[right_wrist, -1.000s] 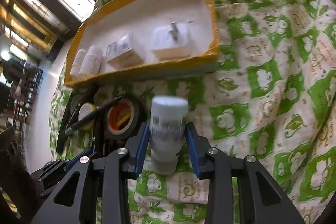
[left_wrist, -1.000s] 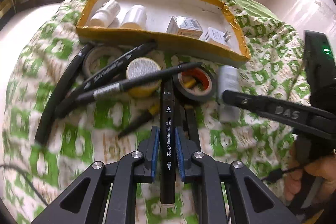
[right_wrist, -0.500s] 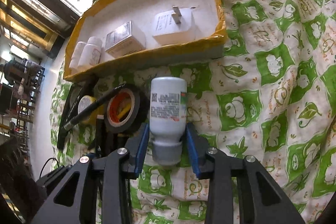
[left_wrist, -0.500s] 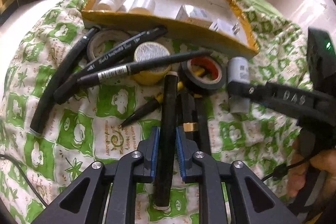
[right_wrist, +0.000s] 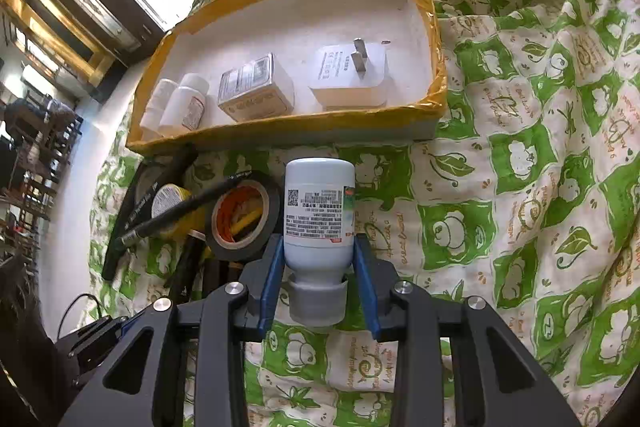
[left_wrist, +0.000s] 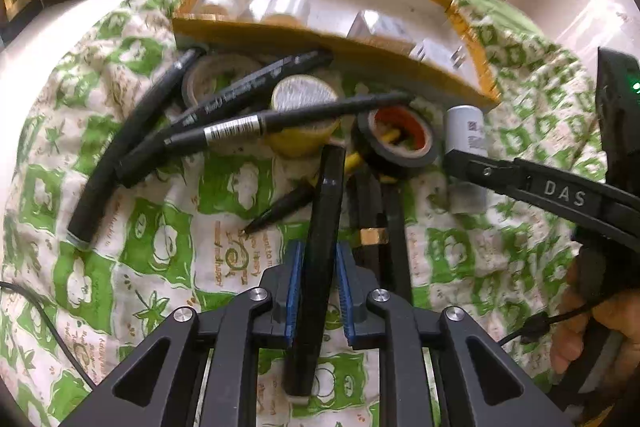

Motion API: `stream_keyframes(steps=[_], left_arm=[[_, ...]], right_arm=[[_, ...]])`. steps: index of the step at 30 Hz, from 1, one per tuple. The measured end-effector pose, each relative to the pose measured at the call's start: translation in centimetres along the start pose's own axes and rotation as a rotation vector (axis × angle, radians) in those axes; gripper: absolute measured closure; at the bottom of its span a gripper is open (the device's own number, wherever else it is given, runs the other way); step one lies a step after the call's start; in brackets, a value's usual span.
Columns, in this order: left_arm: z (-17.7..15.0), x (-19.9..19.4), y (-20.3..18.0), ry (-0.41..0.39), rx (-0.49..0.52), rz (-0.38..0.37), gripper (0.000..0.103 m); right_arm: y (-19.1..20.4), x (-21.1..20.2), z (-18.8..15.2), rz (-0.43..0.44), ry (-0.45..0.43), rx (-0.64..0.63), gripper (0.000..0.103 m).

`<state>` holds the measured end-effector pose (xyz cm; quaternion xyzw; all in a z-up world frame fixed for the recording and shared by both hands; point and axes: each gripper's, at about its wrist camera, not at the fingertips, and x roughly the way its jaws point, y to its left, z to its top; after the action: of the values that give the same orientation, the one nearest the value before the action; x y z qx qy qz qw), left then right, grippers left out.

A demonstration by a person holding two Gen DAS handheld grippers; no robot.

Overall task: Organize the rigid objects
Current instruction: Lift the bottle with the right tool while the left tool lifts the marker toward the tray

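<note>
My left gripper (left_wrist: 318, 265) is shut on a black marker (left_wrist: 326, 211) and holds it over the green-patterned cloth, pointing toward the pile. My right gripper (right_wrist: 318, 269) is shut on a white pill bottle (right_wrist: 318, 215), cap toward me, in front of the yellow-edged white tray (right_wrist: 436, 67). The bottle (left_wrist: 466, 135) and a right finger (left_wrist: 520, 179) also show in the left wrist view. The tray (left_wrist: 320, 39) holds two small white bottles (right_wrist: 176, 103), a small box (right_wrist: 252, 89) and a white plug adapter (right_wrist: 352, 75).
A pile lies in front of the tray: several black markers (left_wrist: 240, 95), a black tape roll (left_wrist: 400, 139), a yellow tape roll (left_wrist: 304, 115), another tape roll (left_wrist: 216, 75) and a pen (left_wrist: 280, 207). A hand (left_wrist: 592, 327) holds the right gripper. Rumpled cloth (right_wrist: 540, 187) lies to the right.
Both grippers have drawn back and up a little with their objects. The marker in the left gripper has turned, hiding its label. The pill bottle has become sharper and sits farther from the tray wall.
</note>
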<state>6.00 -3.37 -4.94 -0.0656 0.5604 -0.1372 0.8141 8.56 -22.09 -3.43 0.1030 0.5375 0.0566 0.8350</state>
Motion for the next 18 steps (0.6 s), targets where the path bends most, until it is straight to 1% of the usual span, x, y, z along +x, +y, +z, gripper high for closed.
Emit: stream_keyframes(steps=[3, 7, 9, 13, 18], left_arm=[[0.1, 0.3, -0.1, 0.011, 0.007, 0.009, 0.086], [0.4, 1.1, -0.5, 0.032, 0.018, 0.029, 0.086], [0.4, 1.0, -0.7, 0.024, 0.027, 0.034, 0.086], [0.4, 0.1, -0.6, -0.007, 0.014, 0.008, 0.087], [0.1, -2.2, -0.6, -0.062, 0.010, -0.023, 0.088]], right_arm=[[-0.5, 0.8, 0.0, -0.001, 0.023, 0.024, 0.069], [-0.4, 1.1, 0.1, -0.012, 0.019, 0.012, 0.069], [-0.3, 1.0, 0.0, -0.014, 0.015, 0.009, 0.070], [-0.3, -0.2, 0.0, 0.016, -0.011, 0.018, 0.070], [-0.4, -2.3, 0.0, 0.059, -0.051, 0.022, 0.070]])
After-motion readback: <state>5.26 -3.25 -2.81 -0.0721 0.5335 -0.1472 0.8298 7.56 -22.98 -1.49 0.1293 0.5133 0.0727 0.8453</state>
